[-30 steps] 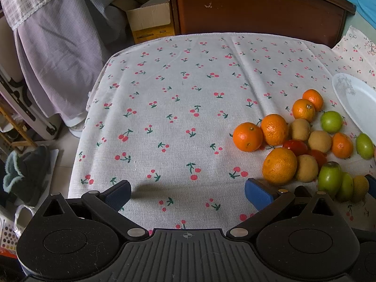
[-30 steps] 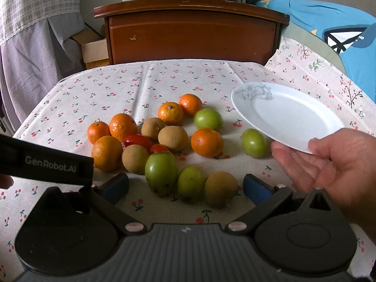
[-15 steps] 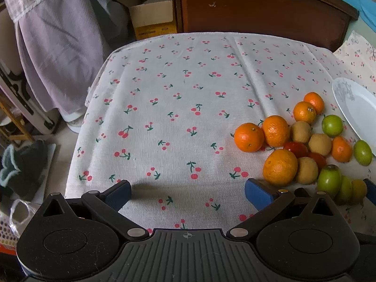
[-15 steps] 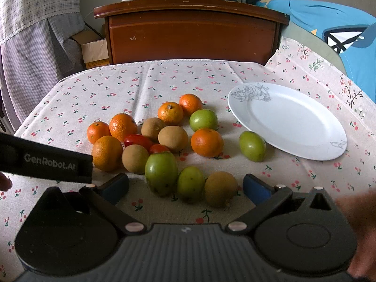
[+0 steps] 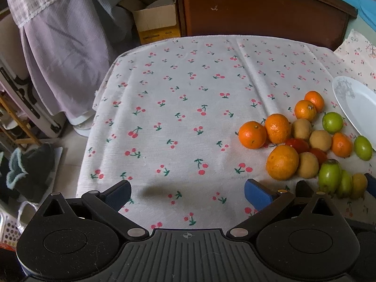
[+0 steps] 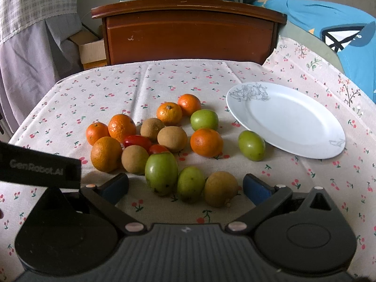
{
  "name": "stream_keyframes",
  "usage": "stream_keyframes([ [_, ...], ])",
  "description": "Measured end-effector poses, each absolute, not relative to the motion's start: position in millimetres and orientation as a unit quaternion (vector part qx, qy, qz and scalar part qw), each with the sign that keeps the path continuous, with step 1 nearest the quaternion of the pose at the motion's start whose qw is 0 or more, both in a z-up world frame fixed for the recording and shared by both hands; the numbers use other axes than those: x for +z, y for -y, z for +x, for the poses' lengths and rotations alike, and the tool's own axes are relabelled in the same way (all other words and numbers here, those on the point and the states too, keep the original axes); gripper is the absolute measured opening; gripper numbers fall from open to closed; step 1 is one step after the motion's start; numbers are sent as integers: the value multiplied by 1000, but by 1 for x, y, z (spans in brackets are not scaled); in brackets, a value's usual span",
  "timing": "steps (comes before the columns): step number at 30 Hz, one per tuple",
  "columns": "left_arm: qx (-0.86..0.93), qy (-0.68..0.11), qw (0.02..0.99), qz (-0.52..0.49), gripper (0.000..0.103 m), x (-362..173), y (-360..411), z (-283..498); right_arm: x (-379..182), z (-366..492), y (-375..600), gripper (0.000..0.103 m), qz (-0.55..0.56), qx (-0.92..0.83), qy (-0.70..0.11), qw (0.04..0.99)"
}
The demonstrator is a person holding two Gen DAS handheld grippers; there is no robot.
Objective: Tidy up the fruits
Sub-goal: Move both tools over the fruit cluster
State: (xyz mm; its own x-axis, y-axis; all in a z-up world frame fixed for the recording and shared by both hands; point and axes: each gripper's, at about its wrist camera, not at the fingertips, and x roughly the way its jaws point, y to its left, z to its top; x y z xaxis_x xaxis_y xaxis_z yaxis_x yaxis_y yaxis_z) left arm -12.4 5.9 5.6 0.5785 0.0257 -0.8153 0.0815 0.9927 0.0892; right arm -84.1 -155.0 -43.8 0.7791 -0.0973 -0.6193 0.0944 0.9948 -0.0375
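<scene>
Fruits lie in a loose cluster on a cherry-print tablecloth (image 6: 164,82), directly ahead of the right gripper (image 6: 185,185), whose blue-padded fingers are spread wide and hold nothing. Nearest, between those fingers, sit a large green fruit (image 6: 161,172), a smaller green one (image 6: 190,184) and a brown round fruit (image 6: 221,188), side by side. Just beyond are two small red tomatoes (image 6: 137,141), more brown fruits and several oranges (image 6: 206,142); one green fruit (image 6: 251,145) rests against the near rim of a white plate (image 6: 289,119), ahead and to the right, which has nothing on it. Only this view shows the whole plate and, at its left edge, a black bar printed with lettering too blurred to read surely, probably part of the other gripper.

From the left gripper (image 5: 188,192), equally wide open and empty, bare cloth lies ahead, with the same cluster off to the right. A big orange (image 5: 282,162) is the closest fruit, just beyond the right fingertip. Only a slice of the plate shows at the right edge.

Farther off, a dark wooden headboard (image 5: 260,9) stands behind the table. To the left, this view alone shows an open cardboard box (image 5: 156,22) and a hanging lilac cloth (image 5: 58,54).
</scene>
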Motion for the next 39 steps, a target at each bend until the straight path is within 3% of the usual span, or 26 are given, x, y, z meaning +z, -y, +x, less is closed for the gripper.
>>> stream_keyframes([
  [14,-30,-453,889,62,103,24,0,-34,-35,-107,169,102,-19,9,-367,930],
  [19,-34,-452,890,43,103,35,-5,-39,-24,-100,169,102,-28,-4,-423,906],
  [39,-26,-442,894,64,103,66,7,-54,25,-107,207,102,57,-64,-400,912],
])
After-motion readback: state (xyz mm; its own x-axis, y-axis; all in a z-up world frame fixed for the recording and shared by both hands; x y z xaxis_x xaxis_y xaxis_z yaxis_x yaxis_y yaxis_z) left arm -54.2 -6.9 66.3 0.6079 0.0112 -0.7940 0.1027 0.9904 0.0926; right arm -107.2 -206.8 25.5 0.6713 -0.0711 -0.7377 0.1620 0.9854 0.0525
